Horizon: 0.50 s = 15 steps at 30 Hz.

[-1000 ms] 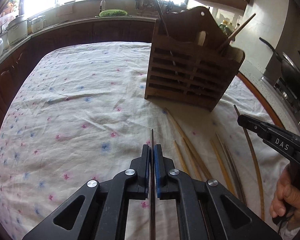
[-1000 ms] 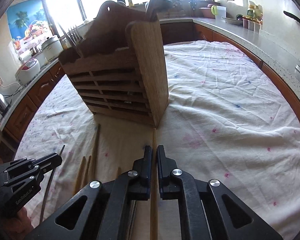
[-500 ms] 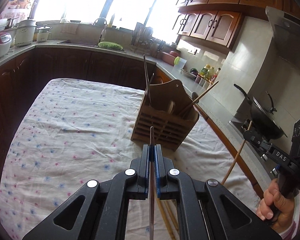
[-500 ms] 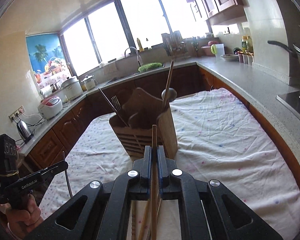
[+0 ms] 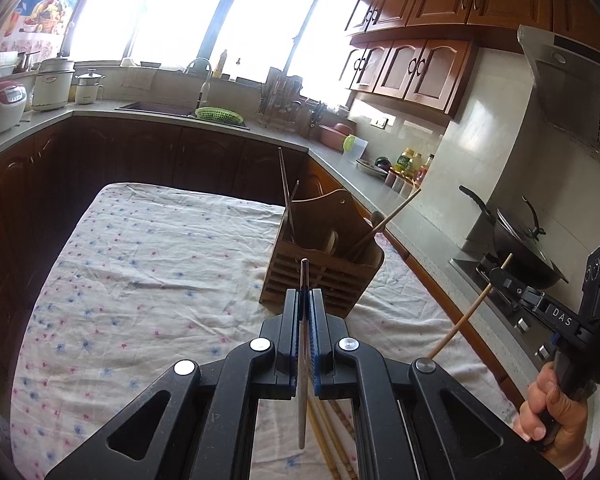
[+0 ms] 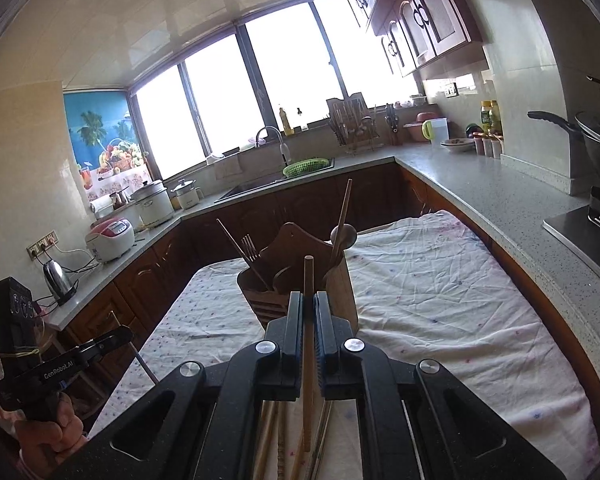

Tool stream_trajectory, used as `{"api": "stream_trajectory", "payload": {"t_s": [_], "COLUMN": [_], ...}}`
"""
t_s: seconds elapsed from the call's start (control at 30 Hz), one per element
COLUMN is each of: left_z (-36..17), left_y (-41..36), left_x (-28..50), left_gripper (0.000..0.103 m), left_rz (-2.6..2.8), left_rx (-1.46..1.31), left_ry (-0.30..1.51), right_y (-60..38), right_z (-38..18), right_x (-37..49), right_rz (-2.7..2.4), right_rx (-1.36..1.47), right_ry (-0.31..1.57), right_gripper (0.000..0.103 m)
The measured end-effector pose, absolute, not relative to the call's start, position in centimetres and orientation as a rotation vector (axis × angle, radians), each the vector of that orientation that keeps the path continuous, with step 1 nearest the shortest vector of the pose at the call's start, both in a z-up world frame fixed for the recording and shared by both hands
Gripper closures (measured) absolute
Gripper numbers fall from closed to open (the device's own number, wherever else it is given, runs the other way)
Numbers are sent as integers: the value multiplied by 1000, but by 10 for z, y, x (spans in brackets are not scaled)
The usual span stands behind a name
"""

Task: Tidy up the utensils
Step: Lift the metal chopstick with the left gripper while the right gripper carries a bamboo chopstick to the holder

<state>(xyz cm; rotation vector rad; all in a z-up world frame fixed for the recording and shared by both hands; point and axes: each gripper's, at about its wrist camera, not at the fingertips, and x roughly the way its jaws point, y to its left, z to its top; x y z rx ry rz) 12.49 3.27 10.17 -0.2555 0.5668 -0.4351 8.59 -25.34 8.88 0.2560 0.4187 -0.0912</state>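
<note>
Both grippers have lifted off the table: left gripper [image 5: 304,300] clamps a metal chopstick [image 5: 303,344], right gripper [image 6: 308,304] a wooden chopstick [image 6: 308,344], holder [image 5: 320,276] at twelve o'clock, ready for insertion.

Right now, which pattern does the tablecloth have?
The tablecloth is white with small pink and blue flowers; left wrist view.

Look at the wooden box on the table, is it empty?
No, the wooden box already has a fork, a spoon and sticks poking out.

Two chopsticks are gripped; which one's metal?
The one in the left gripper: a grey, shiny metal chopstick. The right gripper holds a brown wooden chopstick.
</note>
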Motion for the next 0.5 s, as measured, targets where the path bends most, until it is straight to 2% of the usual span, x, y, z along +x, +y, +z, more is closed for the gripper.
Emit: {"api": "stream_trajectory", "payload": {"t_s": [0.5], "left_z": [104], "left_y": [29], "left_x": [134], "left_gripper": [100], "left_rz": [-429], "left_rx": [-252], "left_ry": [555], "right_y": [-259], "right_z": [84], "right_x": [85], "right_rz": [-96], "right_rx": [272], "right_ry": [417], "right_gripper": [98]}}
